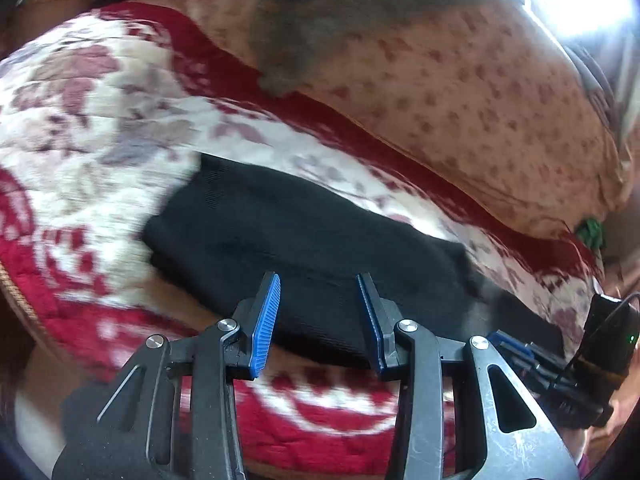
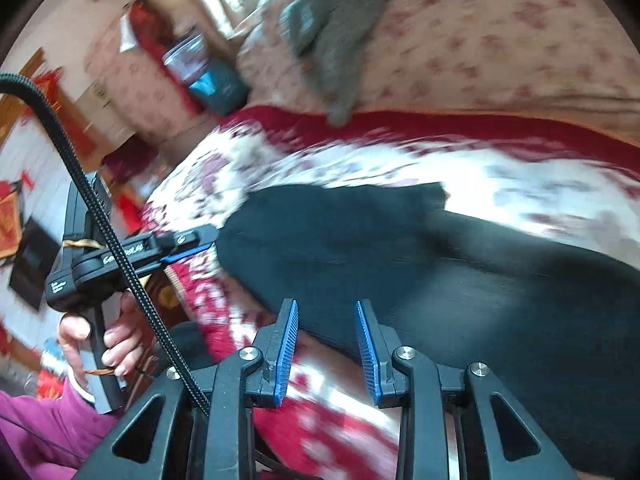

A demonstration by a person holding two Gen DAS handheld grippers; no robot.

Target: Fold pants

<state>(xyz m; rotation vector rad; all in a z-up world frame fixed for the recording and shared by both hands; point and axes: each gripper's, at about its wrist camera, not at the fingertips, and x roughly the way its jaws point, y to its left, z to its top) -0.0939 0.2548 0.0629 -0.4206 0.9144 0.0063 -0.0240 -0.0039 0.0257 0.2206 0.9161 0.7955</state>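
Black pants (image 1: 304, 248) lie partly folded on a red and white floral quilt (image 1: 100, 128). In the right wrist view the pants (image 2: 420, 264) stretch from the middle to the right edge. My left gripper (image 1: 318, 280) is open and empty, its blue pads over the near edge of the pants. It also shows in the right wrist view (image 2: 200, 246), at the left end of the pants. My right gripper (image 2: 326, 306) is open and empty, just above the near edge of the pants. It shows in the left wrist view (image 1: 508, 342), low at the right.
A beige patterned blanket (image 1: 460, 92) lies behind the quilt, with a grey garment (image 1: 304, 28) on it. In the right wrist view a plastic cup (image 2: 188, 60) and a teal object (image 2: 218, 86) stand at the far left. The quilt's edge (image 2: 188, 292) runs below the left gripper.
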